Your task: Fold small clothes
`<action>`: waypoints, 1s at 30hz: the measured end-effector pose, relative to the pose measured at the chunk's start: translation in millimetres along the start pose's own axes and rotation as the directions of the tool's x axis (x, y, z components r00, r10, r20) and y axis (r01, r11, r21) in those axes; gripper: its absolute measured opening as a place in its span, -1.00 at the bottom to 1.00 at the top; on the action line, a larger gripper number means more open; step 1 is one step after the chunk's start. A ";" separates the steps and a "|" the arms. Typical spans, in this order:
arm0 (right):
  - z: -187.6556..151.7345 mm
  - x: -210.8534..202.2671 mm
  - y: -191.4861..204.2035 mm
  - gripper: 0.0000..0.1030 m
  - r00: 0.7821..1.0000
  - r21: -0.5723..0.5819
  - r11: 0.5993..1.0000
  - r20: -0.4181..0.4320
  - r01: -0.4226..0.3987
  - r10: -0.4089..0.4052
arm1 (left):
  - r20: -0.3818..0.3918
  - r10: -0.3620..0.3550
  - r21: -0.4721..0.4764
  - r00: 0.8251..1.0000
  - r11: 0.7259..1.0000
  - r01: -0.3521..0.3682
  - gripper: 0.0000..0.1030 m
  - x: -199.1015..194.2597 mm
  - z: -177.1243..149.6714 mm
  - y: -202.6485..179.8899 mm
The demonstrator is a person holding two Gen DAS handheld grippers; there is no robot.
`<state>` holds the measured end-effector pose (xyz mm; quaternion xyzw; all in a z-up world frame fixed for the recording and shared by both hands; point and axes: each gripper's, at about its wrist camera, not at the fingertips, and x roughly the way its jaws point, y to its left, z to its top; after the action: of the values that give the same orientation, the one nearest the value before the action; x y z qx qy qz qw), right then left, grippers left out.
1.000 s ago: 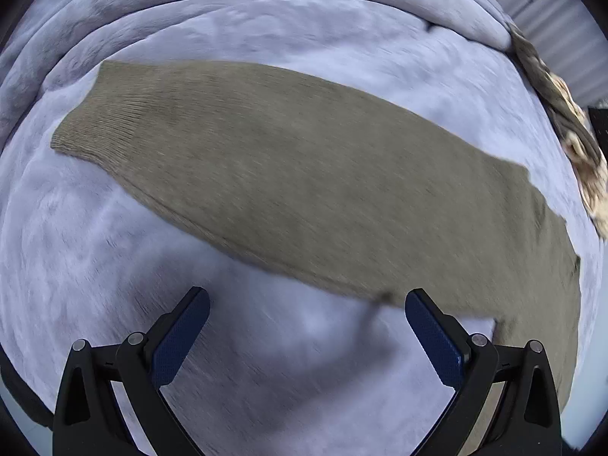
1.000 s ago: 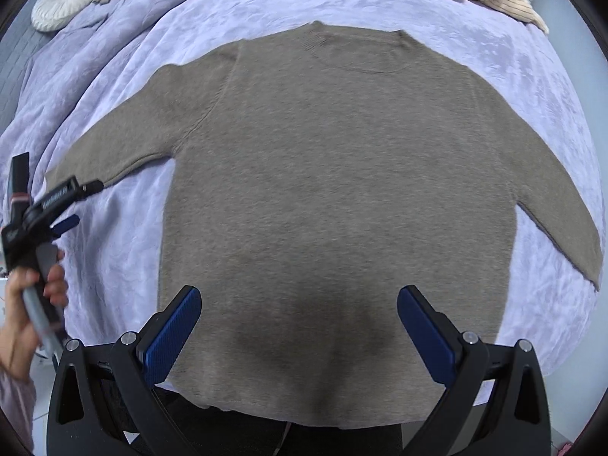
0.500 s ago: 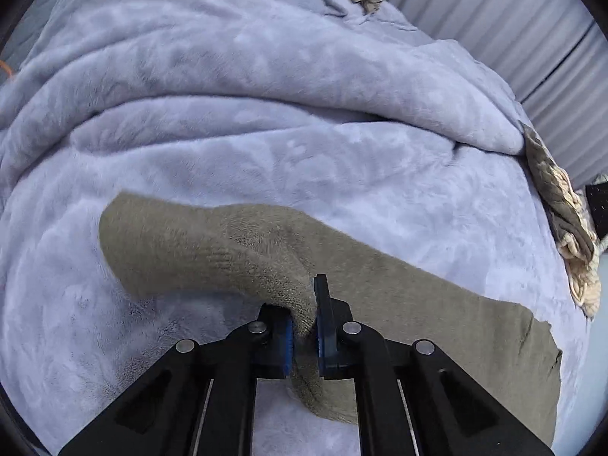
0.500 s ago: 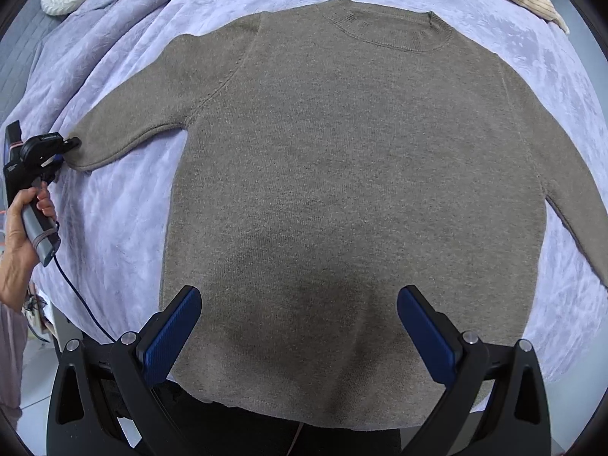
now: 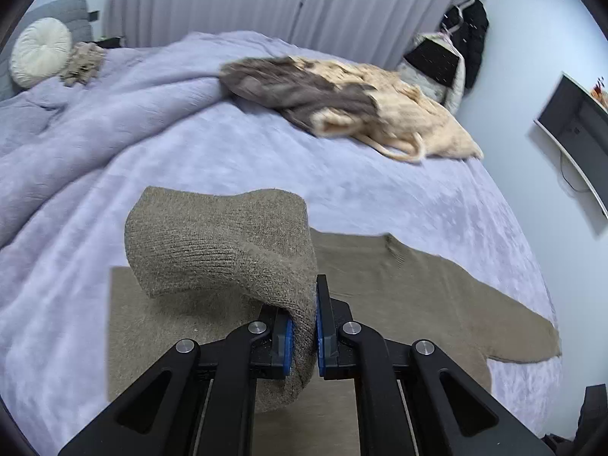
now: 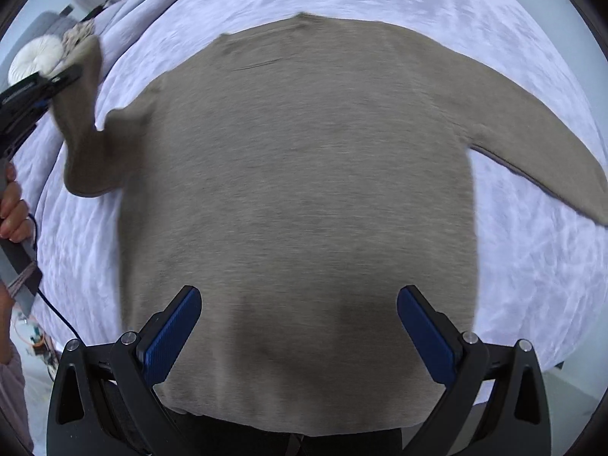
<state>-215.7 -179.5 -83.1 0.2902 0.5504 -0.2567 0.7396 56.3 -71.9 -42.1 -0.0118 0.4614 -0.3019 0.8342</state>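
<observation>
Olive-brown ribbed-knit sweater [image 6: 300,205] lies flat on fuzzy lavender bed blanket [image 5: 235,159]; its sleeve cuff [image 5: 228,250] is lifted, pinched tight in left claw [image 5: 303,336]. Right claw [image 6: 300,336] gapes wide, empty, above the hem.

The sweater [image 6: 300,205] is made of a matt, fine-ribbed knit with a slightly fuzzy nap, best seen on the sleeve [image 5: 228,250] pinched in the left gripper [image 5: 303,336]. The blanket [image 5: 95,144] is covered in soft, plush pile with a faint sheen. The gripper arms are formed of matt black plastic, fitted with bright metal pins; the pads [image 6: 173,328] of the right gripper [image 6: 300,326] are faced with ridged blue rubber. The pile of clothes [image 5: 342,102] is blurred, but appears to be woolly knit. The curtains [image 5: 266,3] are hung in smooth, matt cloth.
</observation>
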 end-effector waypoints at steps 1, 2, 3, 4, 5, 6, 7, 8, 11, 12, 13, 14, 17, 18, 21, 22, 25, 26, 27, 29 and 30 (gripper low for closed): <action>-0.6 -0.1 -13.0 1.00 1.000 0.020 1.000 0.000 0.002 -0.002 | -0.032 -0.014 0.022 0.999 1.000 0.014 -0.81 15.3 -7.4 -20.2; -2.3 0.8 -25.1 1.00 1.000 0.039 0.999 -0.001 0.009 -0.009 | -0.070 -0.014 0.047 0.997 0.999 0.017 -0.81 31.3 -15.9 -38.4; -4.2 2.5 -37.3 1.00 1.000 0.058 0.998 -0.003 0.016 -0.016 | -0.098 -0.005 0.066 0.995 0.998 0.011 -0.81 38.6 -29.0 -55.2; -5.8 4.4 -47.3 1.00 1.000 0.073 0.997 -0.008 0.022 -0.022 | -0.137 0.010 0.088 0.991 0.996 0.002 -0.80 54.7 -36.9 -67.8; -7.7 6.8 -58.4 1.00 1.000 0.091 0.995 -0.015 0.028 -0.027 | -0.171 0.044 0.112 0.984 0.993 -0.025 -0.75 63.6 -51.3 -76.4; -9.5 9.5 -67.3 1.00 0.999 0.107 0.994 -0.022 0.033 -0.031 | -0.196 0.092 0.147 0.976 0.987 -0.064 -0.54 71.1 -64.7 -86.4; -11.2 12.3 -75.3 1.00 0.999 0.122 0.992 -0.031 0.037 -0.034 | -0.214 0.132 0.193 0.968 0.977 -0.091 -0.34 79.3 -75.1 -94.9; -12.6 14.7 -82.1 1.00 0.999 0.137 0.990 -0.038 0.040 -0.035 | -0.217 0.144 0.213 0.965 0.972 -0.097 -0.22 79.6 -84.1 -102.4; -12.8 16.8 -91.8 1.00 0.998 0.156 0.987 -0.043 0.041 -0.035 | -0.201 0.151 0.248 0.968 0.964 -0.099 0.52 62.2 -98.3 -110.6; -10.5 15.9 -92.1 1.00 0.999 0.155 0.987 -0.039 0.041 -0.035 | -0.188 0.151 0.253 0.971 0.962 -0.100 0.52 55.8 -99.1 -111.3; -7.3 14.7 -89.4 1.00 0.999 0.147 0.988 -0.032 0.038 -0.034 | -0.170 0.150 0.254 0.974 0.962 -0.104 0.52 39.4 -99.2 -106.0; -4.9 14.0 -90.0 1.00 0.999 0.136 0.990 -0.021 0.037 -0.035 | -0.156 0.154 0.246 0.976 0.963 -0.113 0.52 31.0 -96.6 -102.0; 13.5 13.9 -69.7 1.00 0.999 0.053 0.998 0.020 0.039 -0.041 | -0.110 0.196 0.182 0.974 0.968 -0.174 0.52 2.7 -80.5 -62.1; 22.3 14.4 -56.5 1.00 0.998 0.005 0.999 0.041 0.044 -0.044 | -0.098 0.229 0.155 0.969 0.965 -0.212 0.52 -5.9 -77.3 -43.3; 52.8 20.0 -9.7 1.00 0.991 -0.170 0.982 0.117 0.078 -0.059 | -0.104 0.377 0.110 0.921 0.924 -0.366 0.52 -9.3 -74.7 9.6; 62.9 22.3 9.0 1.00 0.987 -0.231 0.968 0.151 0.097 -0.063 | -0.126 0.426 0.112 0.896 0.903 -0.414 0.52 -9.3 -81.1 29.9; 92.6 35.6 67.7 0.99 0.963 -0.397 0.899 0.255 0.184 -0.085 | -0.199 0.501 0.134 0.842 0.865 -0.483 0.52 -3.2 -107.7 69.7; 101.7 44.5 87.1 0.98 0.953 -0.443 0.867 0.287 0.227 -0.103 | -0.214 0.511 0.144 0.832 0.859 -0.491 0.52 -0.6 -116.4 76.5; 110.2 54.3 103.0 0.97 0.941 -0.475 0.838 0.316 0.269 -0.123 | -0.225 0.517 0.154 0.826 0.856 -0.494 0.52 3.9 -123.1 80.3; 125.7 81.3 127.3 0.84 0.911 -0.525 0.767 0.370 0.369 -0.185 | -0.224 0.516 0.170 0.827 0.856 -0.488 0.52 13.9 -130.3 82.9; 132.8 99.8 137.4 0.62 0.892 -0.542 0.723 0.384 0.428 -0.239 | -0.213 0.519 0.171 0.828 0.854 -0.492 0.52 17.8 -129.8 83.2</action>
<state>-5.1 -183.9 -129.1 -0.1112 0.5335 -0.2333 0.8054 3.4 20.6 -155.0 0.1946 0.5326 -0.0937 0.8184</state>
